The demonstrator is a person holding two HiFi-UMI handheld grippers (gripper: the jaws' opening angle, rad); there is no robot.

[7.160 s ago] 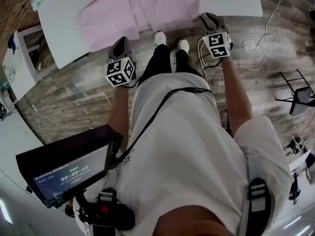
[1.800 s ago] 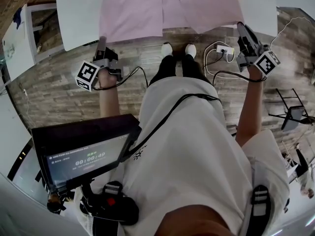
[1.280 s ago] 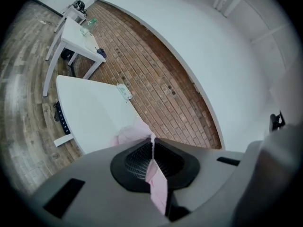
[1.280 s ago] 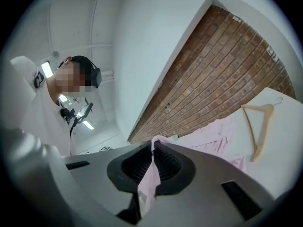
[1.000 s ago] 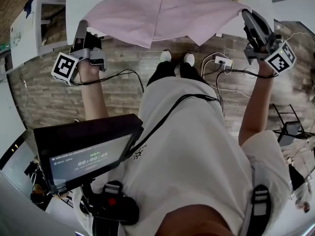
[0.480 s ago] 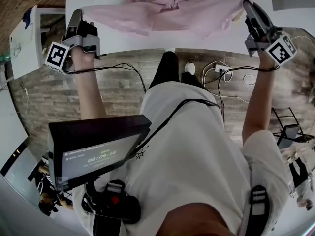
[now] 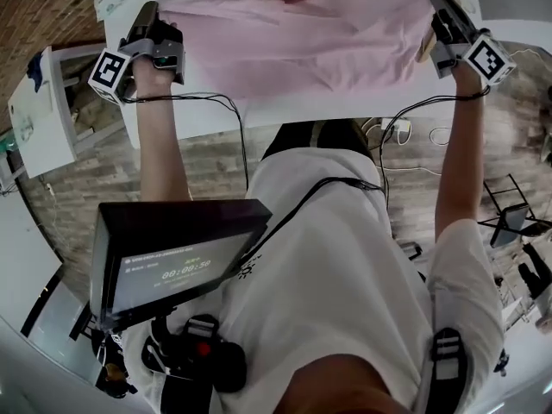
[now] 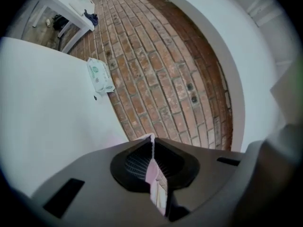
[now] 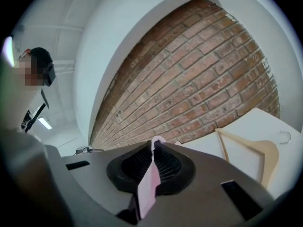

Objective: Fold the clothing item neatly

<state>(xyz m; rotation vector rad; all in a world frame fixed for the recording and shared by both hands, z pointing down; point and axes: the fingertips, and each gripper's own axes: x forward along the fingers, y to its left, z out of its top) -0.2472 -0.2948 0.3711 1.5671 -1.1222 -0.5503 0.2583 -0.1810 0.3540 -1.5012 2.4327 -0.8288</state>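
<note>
Pink cloth [image 7: 302, 41]: the garment. Thin, soft, matte fabric w/ shallow wrinkles. It's stretched wide between my two tongs over the white table [image 7: 216, 119]. Can't tell how much of it actually rests on the top.
Left gripper [image 8: 152, 138]: clenched on a narrow edge of the pink cloth. The strip sits pinched betw. the ribbed dark pads.
Right gripper [image 9: 154, 143]: same, clamped on the opposite edge, a pink sliver showing thru the pads.
Why held so: I reckon gripping two far-apart points keeps that edge taut, so the panel goes down flat and square, not bunched.
Table surface: smooth, hard, plain white, rectangular. A bare strip shows on my near side, so the cloth sits toward the back.
Hanger [image 9: 251, 150]: pale wood, triangular, metal hook. It lies on the table just beside the right tong, prob. set aside to leave the shirt free. Could snag a sleeve, imo.
Wipes pack [image 8: 100, 75]: soft plastic pouch near the table's far left edge, well apart from the cloth.
Brick wall [image 8: 156, 70]: rough red brick beyond the table.
Progress: early, I judge. Looks like spreading or a first fold, nothing neat yet.
</note>
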